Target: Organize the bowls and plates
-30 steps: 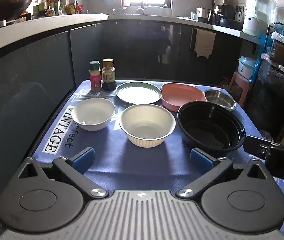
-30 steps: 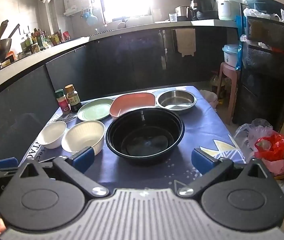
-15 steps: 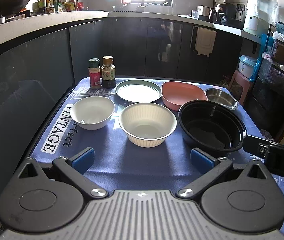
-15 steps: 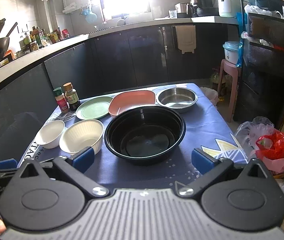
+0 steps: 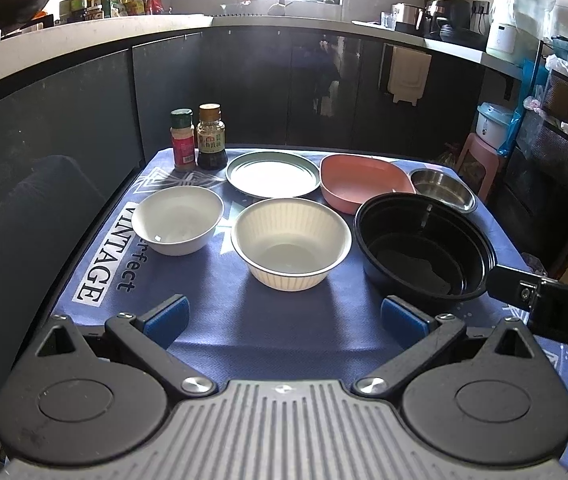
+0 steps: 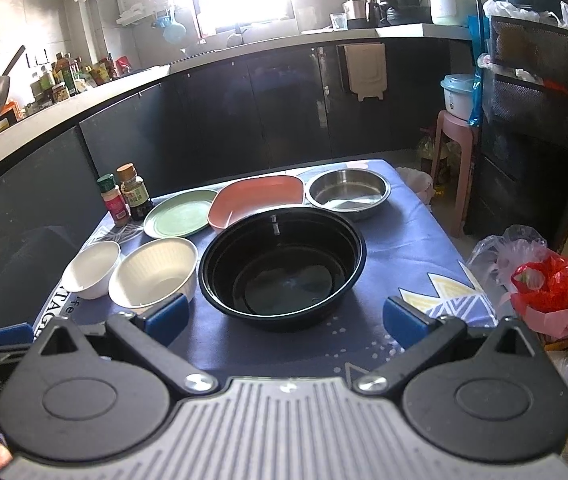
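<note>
Left wrist view, our left gripper (image 5: 282, 314) spread wide and empty over the near table (image 5: 244, 332) edge, cream bowl (image 5: 291, 243) ahead, white bowl (image 5: 177, 219) left, black bowl (image 5: 423, 248) right, our right gripper (image 6: 284, 316) likewise spread, empty, facing the black bowl, plate (image 5: 272, 173), pink dish (image 5: 363, 188) and steel bowl (image 5: 441, 189) behind.

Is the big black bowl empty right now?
Empty: the black bowl stands upright on the tablecloth, its glossy bare bottom visible.
</note>
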